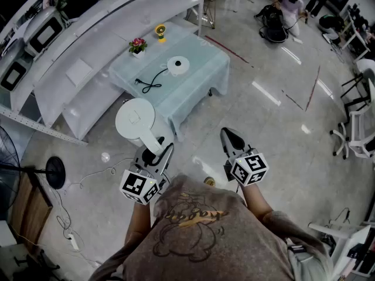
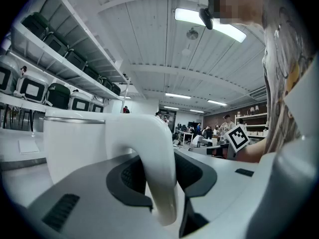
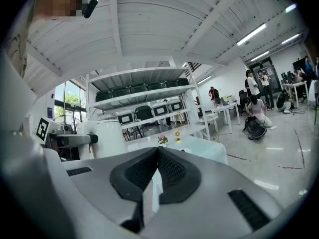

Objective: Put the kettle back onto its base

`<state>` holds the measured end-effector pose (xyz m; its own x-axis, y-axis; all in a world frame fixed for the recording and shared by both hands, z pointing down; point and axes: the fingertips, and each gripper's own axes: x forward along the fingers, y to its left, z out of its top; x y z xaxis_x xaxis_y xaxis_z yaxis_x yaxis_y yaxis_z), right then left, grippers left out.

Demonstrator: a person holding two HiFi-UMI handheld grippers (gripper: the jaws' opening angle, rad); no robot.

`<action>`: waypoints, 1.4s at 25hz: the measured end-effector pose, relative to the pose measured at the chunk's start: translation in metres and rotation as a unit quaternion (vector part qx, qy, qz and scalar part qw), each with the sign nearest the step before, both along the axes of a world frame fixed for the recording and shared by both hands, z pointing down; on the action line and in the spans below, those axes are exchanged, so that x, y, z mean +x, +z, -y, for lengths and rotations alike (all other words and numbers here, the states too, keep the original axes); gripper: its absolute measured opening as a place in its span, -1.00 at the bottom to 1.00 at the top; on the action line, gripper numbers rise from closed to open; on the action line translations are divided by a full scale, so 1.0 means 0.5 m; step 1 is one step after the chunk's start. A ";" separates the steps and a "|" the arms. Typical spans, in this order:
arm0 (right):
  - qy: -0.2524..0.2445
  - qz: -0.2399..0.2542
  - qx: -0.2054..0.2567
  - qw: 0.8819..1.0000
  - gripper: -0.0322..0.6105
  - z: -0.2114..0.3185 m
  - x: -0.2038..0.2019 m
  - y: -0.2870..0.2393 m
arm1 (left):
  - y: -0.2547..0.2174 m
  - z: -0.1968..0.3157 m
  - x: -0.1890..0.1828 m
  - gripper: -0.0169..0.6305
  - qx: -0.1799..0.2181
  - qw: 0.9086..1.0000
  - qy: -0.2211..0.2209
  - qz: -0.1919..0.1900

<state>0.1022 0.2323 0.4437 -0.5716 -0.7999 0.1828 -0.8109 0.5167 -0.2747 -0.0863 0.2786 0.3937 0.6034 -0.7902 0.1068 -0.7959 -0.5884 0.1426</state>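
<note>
My left gripper (image 1: 158, 148) is shut on the curved handle (image 2: 155, 169) of a white kettle (image 1: 135, 120), which hangs over the floor short of the table. The kettle body (image 2: 79, 144) fills the left of the left gripper view. Its round white base (image 1: 178, 65) lies on the table's pale cloth (image 1: 196, 81), with a black cord (image 1: 150, 82) trailing from it. My right gripper (image 1: 230, 135) is level beside the kettle, shut, with nothing between its pads (image 3: 172, 169). In the right gripper view the kettle (image 3: 105, 136) shows at the left and the table (image 3: 202, 147) lies ahead.
A small flower pot (image 1: 137, 45) and a yellow mini fan (image 1: 160, 33) stand at the table's far side. White shelving (image 1: 88, 51) with cases runs along the left. A floor stand (image 1: 55, 172) and cables lie at the lower left. Chairs (image 1: 357, 130) stand at the right.
</note>
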 end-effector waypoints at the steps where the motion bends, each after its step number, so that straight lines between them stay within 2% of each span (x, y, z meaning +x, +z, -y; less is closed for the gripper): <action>1: 0.004 0.002 0.001 1.000 -0.90 0.000 -0.003 0.000 | 0.001 0.000 -0.003 -0.49 0.000 1.000 0.002 -0.001; 10: 0.029 0.011 -0.003 1.000 -0.89 -0.001 -0.043 0.001 | 0.008 0.021 -0.046 -0.49 0.002 0.999 0.032 0.003; 19: 0.048 0.000 -0.007 0.999 -0.89 0.044 -0.044 0.013 | 0.020 0.108 -0.052 -0.49 0.005 0.998 0.059 0.006; 28: 0.046 0.011 -0.009 0.999 -0.89 0.218 -0.023 0.031 | 0.015 0.284 -0.019 -0.49 0.017 0.998 0.063 0.013; 35: 0.018 0.013 -0.009 1.000 -0.89 0.389 0.002 0.013 | -0.002 0.446 0.013 -0.49 0.018 0.999 0.038 0.015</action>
<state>0.1030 0.0378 0.4502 -0.5470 -0.8170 0.1828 -0.8215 0.4819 -0.3048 -0.0797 0.0559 0.3930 0.6594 -0.7454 0.0978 -0.7517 -0.6523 0.0970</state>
